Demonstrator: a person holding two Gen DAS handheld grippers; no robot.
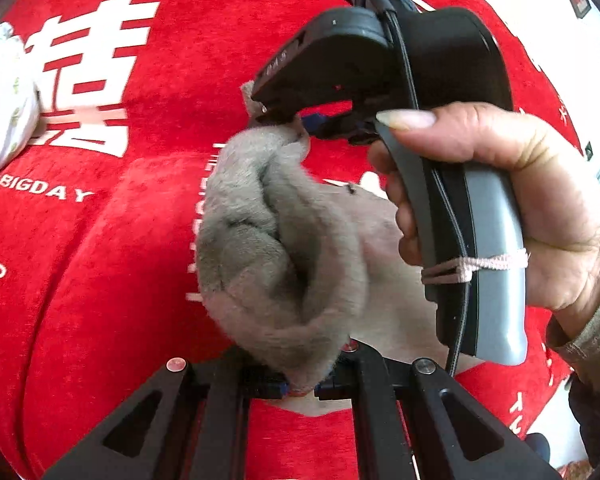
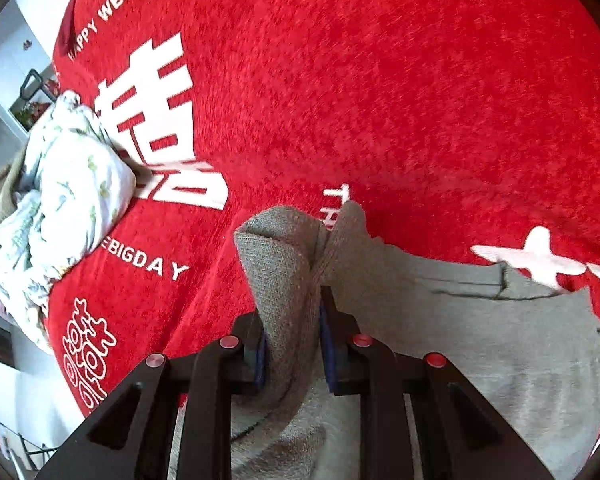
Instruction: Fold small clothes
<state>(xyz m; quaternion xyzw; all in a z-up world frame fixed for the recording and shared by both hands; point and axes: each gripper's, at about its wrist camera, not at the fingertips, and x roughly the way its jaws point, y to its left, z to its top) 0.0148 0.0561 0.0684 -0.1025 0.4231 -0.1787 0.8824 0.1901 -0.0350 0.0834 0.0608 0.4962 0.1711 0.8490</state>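
Grey fleece filled the centre of both views as a small garment (image 1: 276, 248) was lifted off a red wedding-print cloth (image 1: 120, 280) covering the work surface. In the left wrist view, the left gripper (image 1: 300, 386), at the bottom centre of the frame, had its fingers clenched on a fuzzy bunched edge of the garment. Above it, at upper centre, the right gripper (image 1: 276, 114), held in the person's hand (image 1: 500, 208), pinched another part of the same fabric at its tip.

The right wrist view showed that gripper's blue pads (image 2: 328, 344) closed on a standing fold of the knitted side of the garment, at lower centre. The rest of the piece lay spread flat toward the lower right of the frame, touching the cloth.

The fold appeared to be in its early stage: one edge was raised and gathered between the two tools, but no tidy, flattened fold was yet visible. A crumpled white floral-print garment (image 2: 64, 200) sat at the left edge of the frame, well apart from the grey piece. It looked unfolded and probably awaited its turn.
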